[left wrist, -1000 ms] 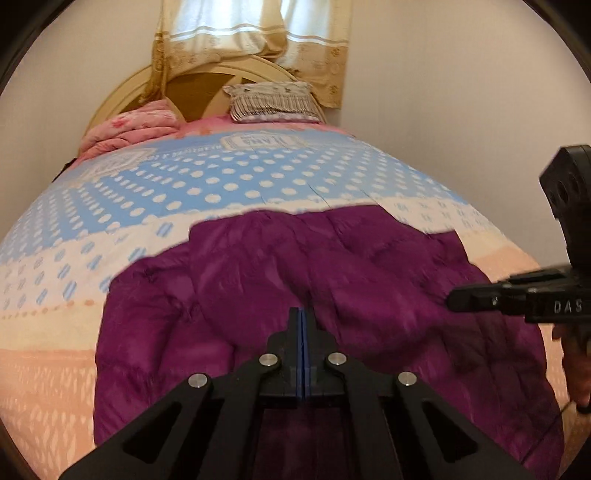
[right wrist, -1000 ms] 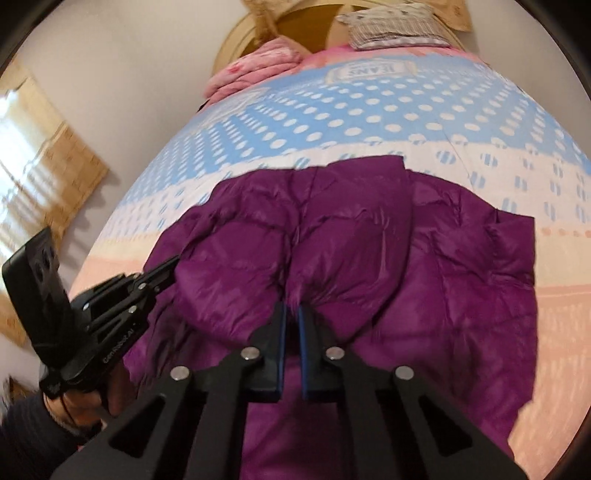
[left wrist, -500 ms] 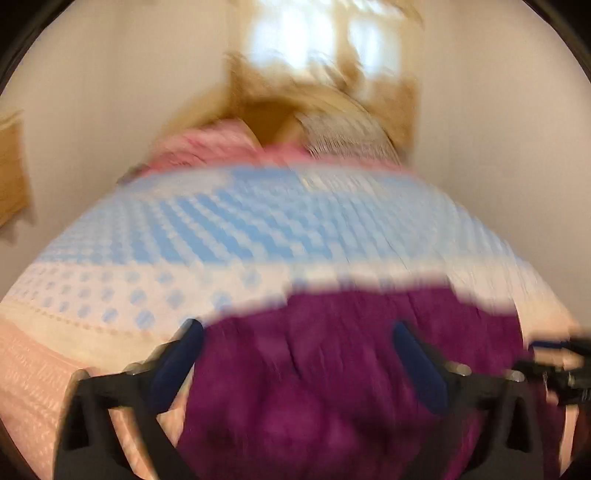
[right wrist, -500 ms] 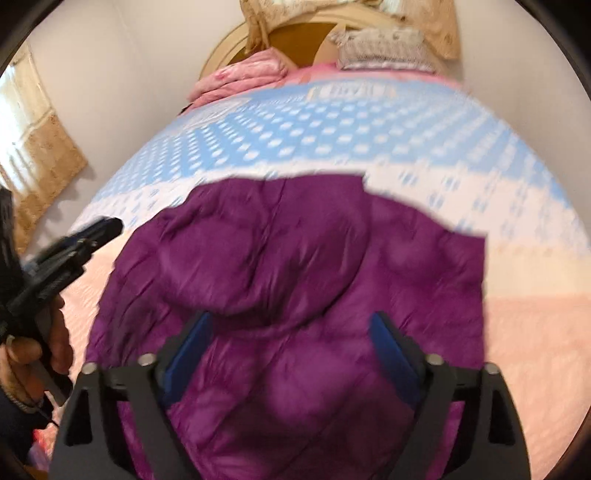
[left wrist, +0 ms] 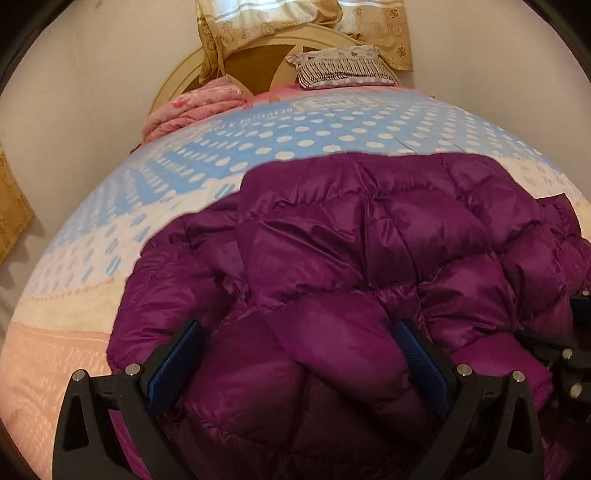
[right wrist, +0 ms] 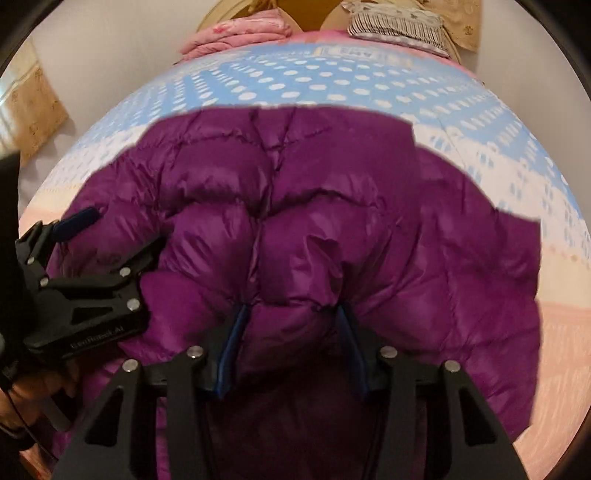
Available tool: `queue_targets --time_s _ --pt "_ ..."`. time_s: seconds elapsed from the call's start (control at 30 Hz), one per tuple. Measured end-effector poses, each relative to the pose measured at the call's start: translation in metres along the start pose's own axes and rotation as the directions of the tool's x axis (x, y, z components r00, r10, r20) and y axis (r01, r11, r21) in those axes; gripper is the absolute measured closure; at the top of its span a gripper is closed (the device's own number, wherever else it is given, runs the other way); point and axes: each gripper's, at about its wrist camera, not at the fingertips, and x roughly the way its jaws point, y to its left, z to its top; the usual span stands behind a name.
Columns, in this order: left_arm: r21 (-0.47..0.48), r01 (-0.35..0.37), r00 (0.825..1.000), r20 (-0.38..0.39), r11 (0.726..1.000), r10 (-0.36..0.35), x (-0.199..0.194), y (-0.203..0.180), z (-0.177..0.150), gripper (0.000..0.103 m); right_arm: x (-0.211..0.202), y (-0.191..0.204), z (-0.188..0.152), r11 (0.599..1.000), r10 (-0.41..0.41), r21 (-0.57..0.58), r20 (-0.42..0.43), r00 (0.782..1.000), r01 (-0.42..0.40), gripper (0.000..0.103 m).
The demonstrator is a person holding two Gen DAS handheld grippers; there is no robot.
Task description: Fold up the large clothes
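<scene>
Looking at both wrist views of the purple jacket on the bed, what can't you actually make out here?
- Purple jacket, near hem: both views, hidden behind the fingers and cut off by the bottom edge.
- Right gripper grip: right wrist view, padding bulges between the fingers; whether they press it is unclear.
- Bedspread lettering: left wrist view, too small.
- Headboard: right wrist view, cropped by the top edge.

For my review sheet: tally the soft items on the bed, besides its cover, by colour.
Purple: 1, the puffer jacket
Pink: 1, the folded blanket
Grey patterned: 1, the pillow
Total: 3
</scene>
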Motion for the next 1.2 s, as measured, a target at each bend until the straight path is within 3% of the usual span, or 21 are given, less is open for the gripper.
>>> queue_targets --time_s 0.27,0.37,0.43,0.5,0.63,0.73,0.83,0.97,1.2 --pt "-0.009 0.016 0.999 -0.035 1.000 -0.016 -0.006 0.006 0.013 0.001 -0.005 0.006 -0.005 0.999 -0.014 -0.032 -0.013 1.000 0.013 0.050" --pt "-0.075 0.010 0.998 0.064 0.997 -0.005 -0.041 0.026 0.036 0.001 -0.041 -0.008 0.003 0.998 0.042 0.048 0.039 0.998 -0.044 0.048" --pt "-0.125 0.004 0.991 0.133 0.992 0.013 -0.056 0.037 0.057 0.001 -0.066 -0.015 0.016 0.997 -0.005 0.078 0.125 0.992 -0.005 0.036" --pt "-0.184 -0.033 0.985 0.161 0.982 0.063 -0.057 0.042 0.079 0.001 -0.078 -0.023 0.033 0.990 -0.059 0.139 0.180 0.982 0.034 0.033" --pt "-0.273 -0.106 0.986 0.093 0.956 0.136 -0.023 0.029 0.103 0.001 -0.053 -0.029 0.068 0.956 -0.177 0.267 0.209 0.962 0.118 0.034" --pt "-0.258 -0.151 0.984 0.051 0.954 0.169 0.010 0.006 0.097 0.001 -0.014 -0.022 0.075 0.940 -0.246 0.286 0.190 0.951 0.186 0.042" --pt "-0.213 -0.204 0.979 -0.042 0.956 0.199 0.048 -0.006 0.085 0.001 0.014 -0.034 0.070 0.925 -0.250 0.323 0.127 0.960 0.198 0.044" --pt "-0.286 -0.147 0.985 -0.126 0.947 0.115 0.071 0.006 0.068 0.001 0.026 -0.032 0.064 0.935 -0.254 0.287 0.127 0.959 0.210 0.041" --pt "-0.276 -0.156 0.981 -0.154 0.949 0.116 0.082 0.000 0.069 0.001 0.034 -0.024 0.063 0.932 -0.280 0.271 0.113 0.953 0.241 0.040"
